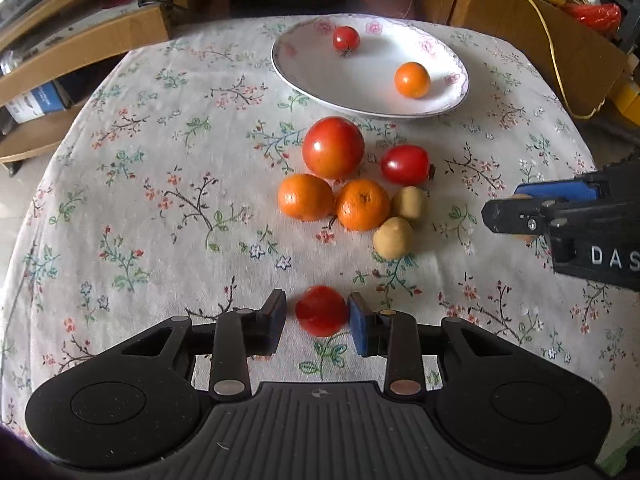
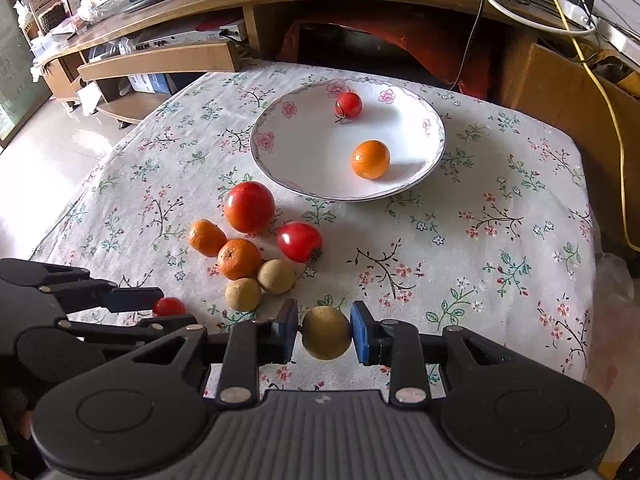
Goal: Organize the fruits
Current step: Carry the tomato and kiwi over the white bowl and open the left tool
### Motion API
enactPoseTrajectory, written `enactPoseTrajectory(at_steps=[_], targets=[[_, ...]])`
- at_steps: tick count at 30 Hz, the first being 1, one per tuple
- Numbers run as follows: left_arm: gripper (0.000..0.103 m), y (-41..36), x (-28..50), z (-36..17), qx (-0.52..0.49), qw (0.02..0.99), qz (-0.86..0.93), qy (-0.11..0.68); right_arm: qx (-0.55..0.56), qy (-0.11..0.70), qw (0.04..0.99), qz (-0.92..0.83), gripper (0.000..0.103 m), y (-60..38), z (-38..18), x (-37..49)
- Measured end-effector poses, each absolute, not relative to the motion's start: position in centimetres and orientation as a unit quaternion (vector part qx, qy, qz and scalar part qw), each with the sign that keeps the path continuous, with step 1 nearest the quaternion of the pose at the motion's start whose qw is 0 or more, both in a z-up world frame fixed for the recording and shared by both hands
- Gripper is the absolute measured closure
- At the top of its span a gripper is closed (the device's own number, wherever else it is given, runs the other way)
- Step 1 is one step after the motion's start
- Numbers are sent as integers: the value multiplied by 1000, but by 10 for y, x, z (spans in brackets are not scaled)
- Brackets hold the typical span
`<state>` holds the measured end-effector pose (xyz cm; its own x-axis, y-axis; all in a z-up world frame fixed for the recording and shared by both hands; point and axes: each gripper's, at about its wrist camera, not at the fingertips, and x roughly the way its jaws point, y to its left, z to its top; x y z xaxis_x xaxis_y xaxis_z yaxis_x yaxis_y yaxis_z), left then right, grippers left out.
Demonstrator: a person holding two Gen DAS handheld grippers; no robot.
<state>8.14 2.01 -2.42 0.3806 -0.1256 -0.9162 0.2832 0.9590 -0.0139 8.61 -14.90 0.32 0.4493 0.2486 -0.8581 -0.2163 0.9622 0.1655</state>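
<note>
My left gripper is shut on a small red tomato, low over the near side of the table. My right gripper is shut on a round brown-yellow fruit, both pads against it; it also shows in the left wrist view. Ahead lies a white flowered plate holding a small tomato and an orange. Between plate and grippers sits a cluster: a big tomato, a smaller tomato, two oranges and two brown fruits.
A floral tablecloth covers the table. Behind it stand wooden shelves and a cardboard box, with a yellow cable hanging at the far right. The cloth left of the cluster is bare.
</note>
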Motion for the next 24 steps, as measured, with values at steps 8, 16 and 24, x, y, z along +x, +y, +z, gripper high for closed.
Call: enactPoseTrajectory(at_steps=[8, 16, 24], targets=[[69, 14, 82, -24, 73, 829, -124, 540, 13, 505, 852, 137, 73, -149, 4, 86], [70, 11, 80, -15, 75, 835, -131, 530, 15, 498, 857, 132, 73, -152, 8, 87], [70, -2, 96, 6, 57, 849, -149, 504, 20, 489, 863, 125, 73, -156, 15, 100]])
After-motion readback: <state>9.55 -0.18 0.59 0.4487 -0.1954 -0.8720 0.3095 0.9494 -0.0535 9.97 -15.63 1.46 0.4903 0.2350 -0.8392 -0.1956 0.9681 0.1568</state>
